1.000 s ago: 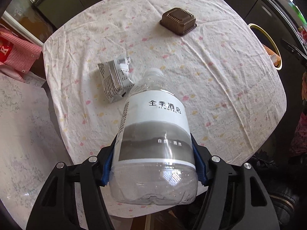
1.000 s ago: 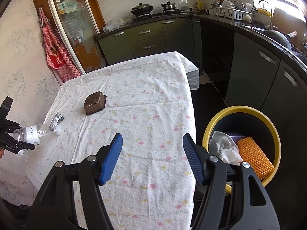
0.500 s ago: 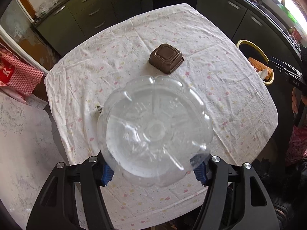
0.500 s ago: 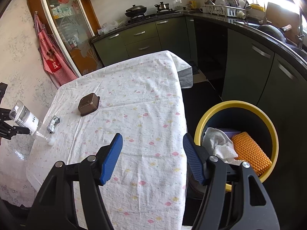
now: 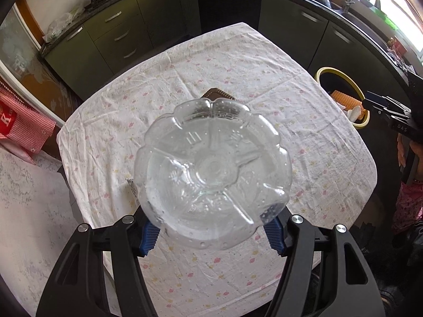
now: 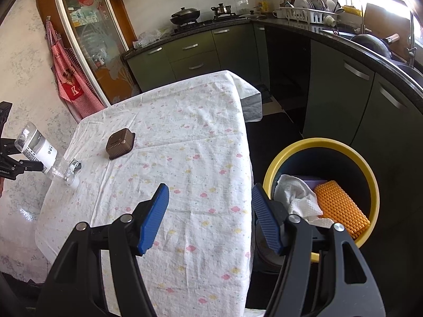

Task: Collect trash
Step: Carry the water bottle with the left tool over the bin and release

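My left gripper (image 5: 211, 233) is shut on a clear plastic water bottle (image 5: 212, 173). The bottle's base points at the camera, its neck down toward the table. In the right wrist view the bottle (image 6: 37, 149) hangs tilted at the table's left edge. A brown plastic container (image 6: 120, 143) sits on the tablecloth; in the left wrist view only its top edge (image 5: 218, 93) shows behind the bottle. A crumpled silver wrapper (image 6: 74, 164) lies near the bottle's mouth. My right gripper (image 6: 208, 219) is open and empty, over the table's near right edge beside the yellow-rimmed bin (image 6: 321, 144).
The bin holds a white cloth (image 6: 296, 198) and an orange sponge (image 6: 341, 208). The floral tablecloth (image 6: 185, 142) covers the table. Dark green kitchen cabinets (image 6: 193, 58) stand behind. A red checked apron (image 6: 72, 79) hangs on the left wall.
The left gripper has lifted the bottle off the table and tipped it base-up toward the camera. The right gripper stayed open and drifted slightly.
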The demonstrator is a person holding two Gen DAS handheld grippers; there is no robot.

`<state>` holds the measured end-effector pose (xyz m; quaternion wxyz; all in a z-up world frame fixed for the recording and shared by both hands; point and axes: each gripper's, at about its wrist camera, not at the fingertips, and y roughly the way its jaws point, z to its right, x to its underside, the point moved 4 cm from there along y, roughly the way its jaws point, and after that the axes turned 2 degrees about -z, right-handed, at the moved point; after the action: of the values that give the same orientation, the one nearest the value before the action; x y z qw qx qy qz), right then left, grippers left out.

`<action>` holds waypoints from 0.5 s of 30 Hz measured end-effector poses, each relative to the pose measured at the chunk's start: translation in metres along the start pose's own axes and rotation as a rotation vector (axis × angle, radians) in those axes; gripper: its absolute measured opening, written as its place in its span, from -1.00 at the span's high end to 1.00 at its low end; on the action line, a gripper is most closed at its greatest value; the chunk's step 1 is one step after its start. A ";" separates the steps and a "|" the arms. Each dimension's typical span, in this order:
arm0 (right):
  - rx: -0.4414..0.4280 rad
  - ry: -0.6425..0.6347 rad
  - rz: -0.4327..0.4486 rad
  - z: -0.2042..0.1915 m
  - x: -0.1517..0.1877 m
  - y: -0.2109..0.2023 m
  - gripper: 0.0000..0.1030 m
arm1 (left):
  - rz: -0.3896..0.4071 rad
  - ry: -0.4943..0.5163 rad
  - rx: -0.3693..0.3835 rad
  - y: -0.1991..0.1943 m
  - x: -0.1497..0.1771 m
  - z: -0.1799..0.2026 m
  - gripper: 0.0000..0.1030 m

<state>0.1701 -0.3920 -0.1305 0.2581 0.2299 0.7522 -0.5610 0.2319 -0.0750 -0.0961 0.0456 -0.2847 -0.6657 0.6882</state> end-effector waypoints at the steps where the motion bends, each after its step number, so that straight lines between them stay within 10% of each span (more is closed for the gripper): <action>1: 0.003 0.000 0.001 0.000 0.000 -0.001 -0.21 | 0.007 0.010 0.003 -0.002 -0.003 0.003 -0.27; 15: 0.079 0.062 0.032 0.041 0.009 -0.037 -0.21 | 0.099 0.221 0.119 -0.018 -0.079 0.092 -0.27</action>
<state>0.1449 -0.4410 -0.1198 0.2342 0.2693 0.7333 -0.5788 0.2503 -0.1896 -0.0579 0.1011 -0.3881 -0.5997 0.6925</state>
